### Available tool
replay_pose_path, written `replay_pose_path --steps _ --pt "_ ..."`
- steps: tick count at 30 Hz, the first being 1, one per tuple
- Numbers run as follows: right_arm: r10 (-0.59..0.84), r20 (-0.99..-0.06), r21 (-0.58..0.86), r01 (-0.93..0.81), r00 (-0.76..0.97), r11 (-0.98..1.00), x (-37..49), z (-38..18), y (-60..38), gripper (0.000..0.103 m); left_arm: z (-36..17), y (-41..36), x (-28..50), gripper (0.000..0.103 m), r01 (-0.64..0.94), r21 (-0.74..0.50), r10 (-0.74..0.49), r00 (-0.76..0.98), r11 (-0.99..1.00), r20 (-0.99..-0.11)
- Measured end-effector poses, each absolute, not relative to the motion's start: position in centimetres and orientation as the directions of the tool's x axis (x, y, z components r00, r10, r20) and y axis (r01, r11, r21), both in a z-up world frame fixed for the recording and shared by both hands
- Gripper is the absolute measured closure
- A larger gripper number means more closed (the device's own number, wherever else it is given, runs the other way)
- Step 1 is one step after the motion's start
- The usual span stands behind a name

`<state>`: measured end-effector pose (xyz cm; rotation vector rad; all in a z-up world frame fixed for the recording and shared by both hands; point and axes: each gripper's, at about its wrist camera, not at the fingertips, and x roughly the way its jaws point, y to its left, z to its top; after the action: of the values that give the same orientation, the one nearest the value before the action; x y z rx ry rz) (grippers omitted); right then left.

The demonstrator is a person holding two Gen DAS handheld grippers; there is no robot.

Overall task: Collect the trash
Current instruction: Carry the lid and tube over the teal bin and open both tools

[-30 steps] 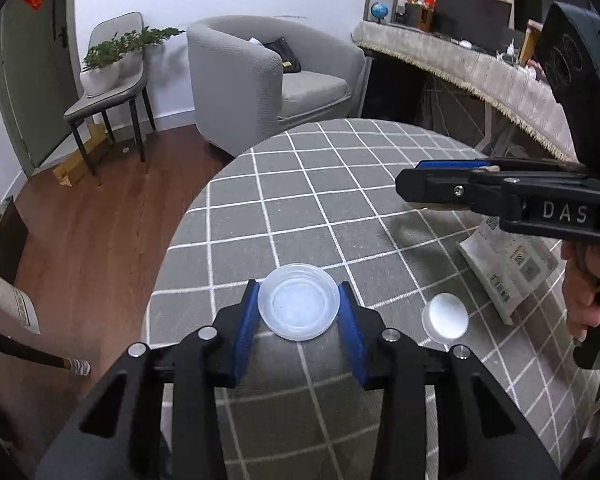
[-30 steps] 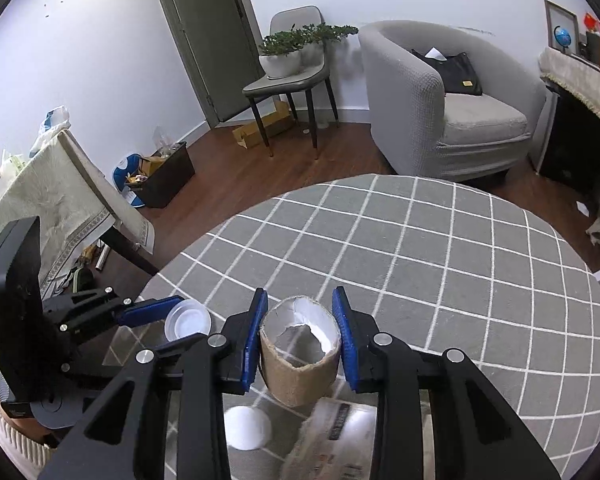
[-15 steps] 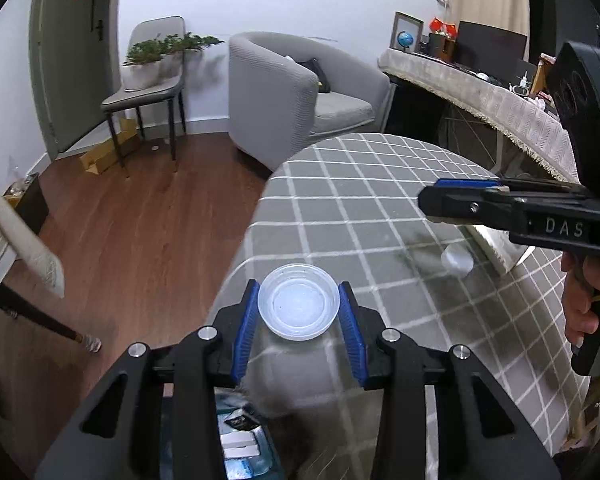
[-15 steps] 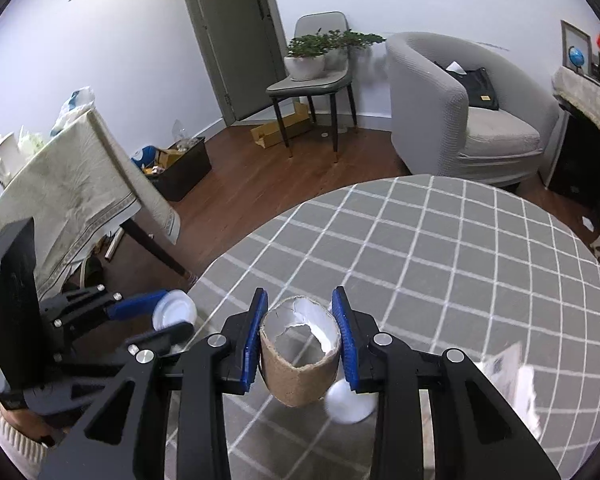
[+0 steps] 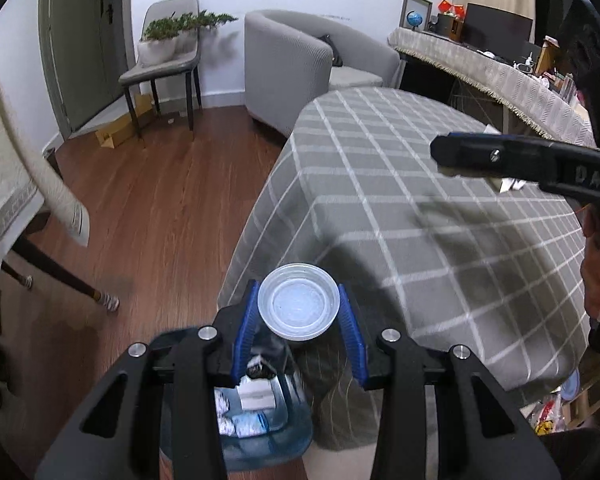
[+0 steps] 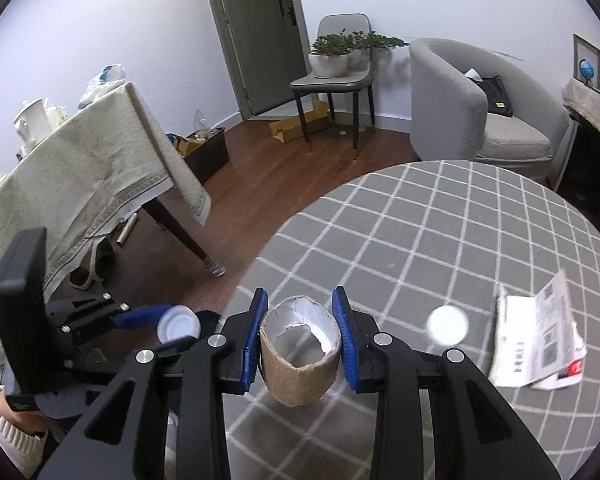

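Fingers (image 5: 249,322) pinch plastic lid (image 5: 299,306) — right fingers (image 6: 257,338) clamp torn cup (image 6: 299,354) between them.

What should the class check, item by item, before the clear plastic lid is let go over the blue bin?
1. Left hand-held gripper shut on the plastic lid: ok.
2. Lid directly above the blue bin opening: cannot tell; the bin lies just below and nearer the camera.
3. Bin has room: ok, some trash inside, not full.
4. Right hand-held gripper holding the torn paper cup: ok.
5. Table cleared: not ok; white disc and paper packet remain on the checked tablecloth.
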<state>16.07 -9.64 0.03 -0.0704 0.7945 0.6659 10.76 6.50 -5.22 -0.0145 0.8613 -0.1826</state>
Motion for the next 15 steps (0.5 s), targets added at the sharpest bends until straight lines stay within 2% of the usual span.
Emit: replay_pose_path --steps 7,15 --pt "0.548 -0.690 0.187 -0.614 0.474 0.767 14.3 -0.9 -7.1 0.069 -8.0 9.2 9.6 0.061 0.095 -0.116 -0.149 0.586 0.989 -0.797" --pt "0.575 -0.688 0.194 -0.652 0.443 0.733 13.6 -1.4 -3.9 0.069 -10.8 12.2 9.2 0.061 0.037 -0.091 -0.097 0.531 0.995 -0.842"
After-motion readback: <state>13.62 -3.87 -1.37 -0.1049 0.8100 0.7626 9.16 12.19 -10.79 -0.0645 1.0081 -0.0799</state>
